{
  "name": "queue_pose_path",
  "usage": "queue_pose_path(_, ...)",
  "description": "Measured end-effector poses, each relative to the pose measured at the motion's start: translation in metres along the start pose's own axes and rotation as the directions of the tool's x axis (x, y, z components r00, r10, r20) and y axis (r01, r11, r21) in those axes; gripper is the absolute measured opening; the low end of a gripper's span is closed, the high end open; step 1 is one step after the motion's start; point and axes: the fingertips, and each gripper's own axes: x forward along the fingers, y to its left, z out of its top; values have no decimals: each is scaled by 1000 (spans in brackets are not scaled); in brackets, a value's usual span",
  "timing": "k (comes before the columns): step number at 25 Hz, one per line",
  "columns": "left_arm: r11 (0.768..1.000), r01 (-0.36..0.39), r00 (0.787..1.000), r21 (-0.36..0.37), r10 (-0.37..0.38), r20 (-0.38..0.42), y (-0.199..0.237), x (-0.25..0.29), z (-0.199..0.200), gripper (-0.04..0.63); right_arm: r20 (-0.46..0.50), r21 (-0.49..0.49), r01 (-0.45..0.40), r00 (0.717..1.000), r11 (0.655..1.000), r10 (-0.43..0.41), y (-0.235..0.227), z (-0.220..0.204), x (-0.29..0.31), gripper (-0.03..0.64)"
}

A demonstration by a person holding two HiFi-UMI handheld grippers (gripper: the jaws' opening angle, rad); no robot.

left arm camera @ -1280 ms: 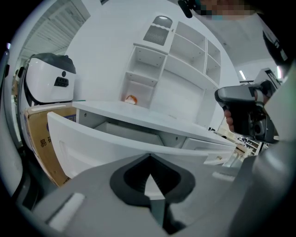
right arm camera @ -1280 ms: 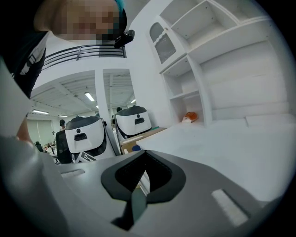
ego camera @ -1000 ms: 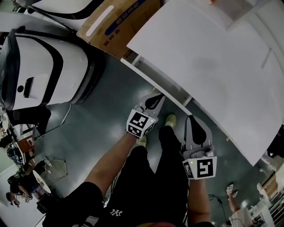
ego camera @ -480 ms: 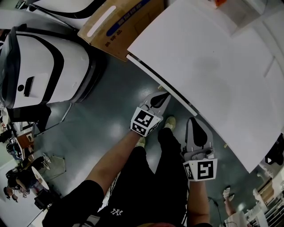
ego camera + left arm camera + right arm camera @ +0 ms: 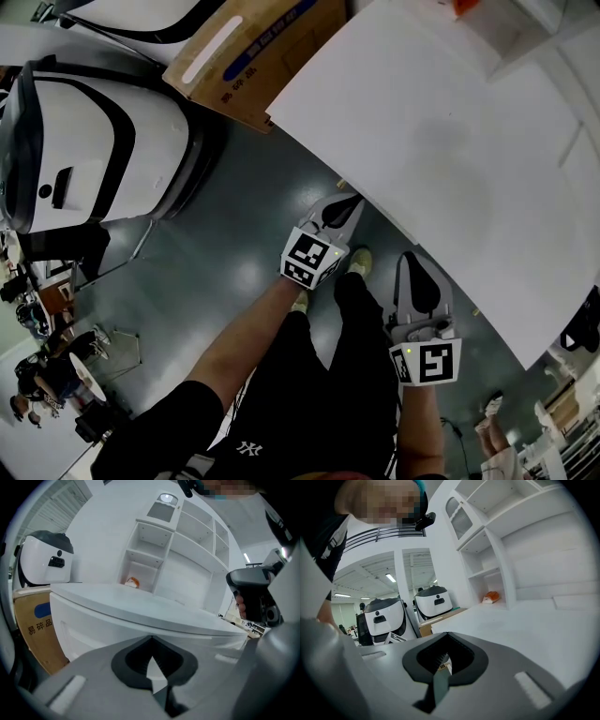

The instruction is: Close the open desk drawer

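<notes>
The white desk top (image 5: 450,159) fills the upper right of the head view; the drawer is tucked out of sight under its front edge there. In the left gripper view the white drawer front (image 5: 89,630) stands right ahead, under the desk top (image 5: 140,604). My left gripper (image 5: 344,206) is shut and empty, its tip (image 5: 151,639) against that front. My right gripper (image 5: 420,265) is shut too, holding nothing, with its tip at the desk's edge further right. Its own view looks across the desk top (image 5: 529,620) past the gripper (image 5: 447,637).
A large white machine (image 5: 94,150) and a cardboard box (image 5: 239,47) stand left of the desk on the grey floor. A white shelf unit (image 5: 150,550) on the desk holds an orange thing (image 5: 132,581). My legs and shoes (image 5: 359,259) are below the grippers.
The drawer front, which stuck out below the desk edge a second ago, has slid in under the desk top. My left gripper followed it forward; the right gripper barely moved.
</notes>
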Motion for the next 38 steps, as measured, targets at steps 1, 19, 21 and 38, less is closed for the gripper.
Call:
queue_pose_path(1, 1000, -1, 1000, 0, 1, 1, 0, 1, 0, 2, 1, 0, 0, 1000, 1000, 0, 0, 1, 0, 23)
queue_pose_path(19, 1000, 2, 1000, -26, -2, 0, 0, 7, 7, 2, -1, -12, 18, 1000, 1000, -18, -2, 7, -9, 23)
queue_pose_path(21, 999, 8, 1000, -42, -9, -7, -5, -4, 10, 2, 0, -10, 16, 1000, 1000, -16, 5, 10, -9, 23)
queue_pose_path(38, 985, 157, 984, 74, -163, 78, -121, -160, 139, 2, 45, -42, 63, 997, 997, -62, 86, 69, -58, 23)
